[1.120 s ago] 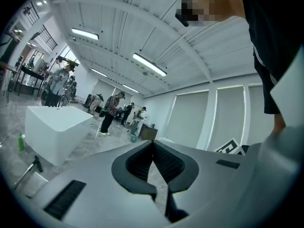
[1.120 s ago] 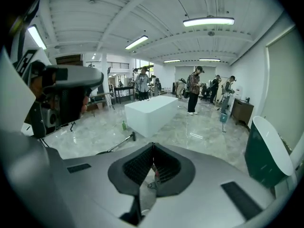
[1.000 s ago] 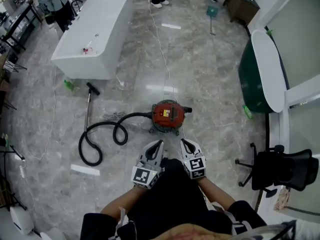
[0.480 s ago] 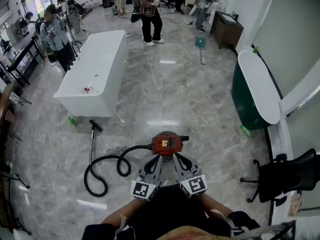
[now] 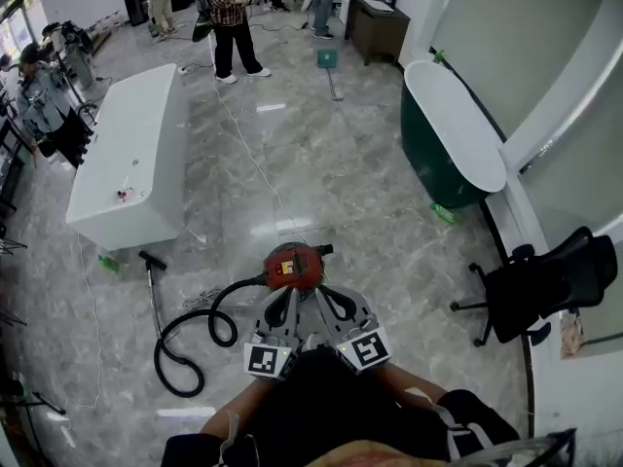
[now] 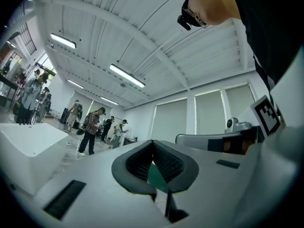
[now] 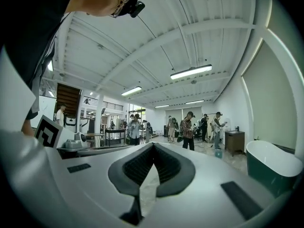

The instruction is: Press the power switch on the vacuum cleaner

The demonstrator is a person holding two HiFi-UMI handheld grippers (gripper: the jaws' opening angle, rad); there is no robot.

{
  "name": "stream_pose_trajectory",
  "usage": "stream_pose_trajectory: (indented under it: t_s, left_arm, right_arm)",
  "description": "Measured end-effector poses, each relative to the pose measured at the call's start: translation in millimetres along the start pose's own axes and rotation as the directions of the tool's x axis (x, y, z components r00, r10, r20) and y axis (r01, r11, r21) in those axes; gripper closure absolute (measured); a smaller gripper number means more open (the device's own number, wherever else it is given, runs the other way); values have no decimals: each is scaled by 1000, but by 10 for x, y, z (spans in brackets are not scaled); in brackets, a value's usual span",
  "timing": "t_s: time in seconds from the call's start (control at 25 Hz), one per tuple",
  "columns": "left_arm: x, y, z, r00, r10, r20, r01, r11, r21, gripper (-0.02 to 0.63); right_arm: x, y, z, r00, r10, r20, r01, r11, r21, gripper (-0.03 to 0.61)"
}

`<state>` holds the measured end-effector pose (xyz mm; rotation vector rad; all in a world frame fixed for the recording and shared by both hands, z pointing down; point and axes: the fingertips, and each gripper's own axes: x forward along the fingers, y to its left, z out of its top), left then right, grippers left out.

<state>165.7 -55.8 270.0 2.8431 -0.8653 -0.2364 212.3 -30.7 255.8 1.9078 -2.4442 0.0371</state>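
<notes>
Both my claws are pressed together with nothing between them. From the head view, the left claw (image 5: 283, 297) and right claw (image 5: 327, 295) sit side by side just below the red canister vacuum cleaner (image 5: 292, 264) on the floor (image 5: 341, 183). The white tub (image 5: 156, 115) carries a small reddish item (image 5: 123, 195). Any print on the vacuum's top is too small to read.

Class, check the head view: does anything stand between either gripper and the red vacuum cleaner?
Nothing visible does. The left gripper and right gripper point at the vacuum cleaner; its hose curls away leftward.
</notes>
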Motion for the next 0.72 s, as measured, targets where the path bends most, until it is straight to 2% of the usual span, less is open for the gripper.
stream_pose_trajectory:
  t_s: [0.16,0.28,0.52,0.72]
  left_arm:
    - [124,-29,160,1000,-13,23,13,1000,-14,595]
    - [118,-41,120,1000,-15,6,15,1000,-14,595]
    - [30,-34,191,999,-26,39,27,1000,-14,595]
    - [-46,63,152,999,-25,36,26,999,-32,595]
  right_arm:
    - [20,-29,75,999,-38,1,38,999,14,563]
    - [-19,-19,105,998,-62,-1,62,998,2,563]
    - [-45,40,62,996,-85,-11,85,996,-11,563]
    - [4,66,-5,993,-115,-37,116,993,26,563]
